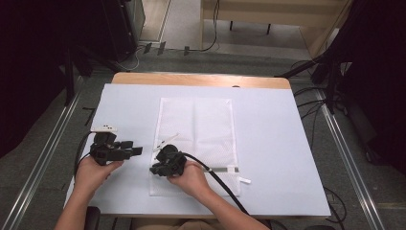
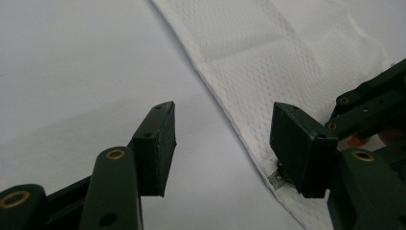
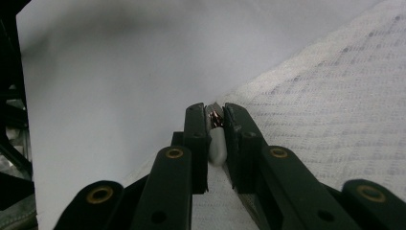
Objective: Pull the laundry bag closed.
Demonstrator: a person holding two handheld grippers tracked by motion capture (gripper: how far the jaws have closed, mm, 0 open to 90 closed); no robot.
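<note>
A white mesh laundry bag (image 1: 196, 124) lies flat in the middle of the pale table cover (image 1: 282, 143); its weave shows in the left gripper view (image 2: 287, 52) and the right gripper view (image 3: 335, 96). A zipper (image 1: 222, 169) runs along its near edge. My right gripper (image 1: 155, 168) sits at the bag's near left corner, shut on the white zipper pull (image 3: 217, 143) with its metal slider (image 2: 276, 176); its tips (image 3: 215, 112) are pressed together. My left gripper (image 1: 136, 151) hovers just left of the bag, open (image 2: 222, 139), with nothing between its fingers.
A white tab (image 1: 244, 180) sticks out at the zipper's right end. A thin white strip (image 1: 165, 142) lies on the bag's left edge. The wooden table edge (image 1: 201, 79) shows at the back; cables and stands (image 1: 330, 86) surround the table.
</note>
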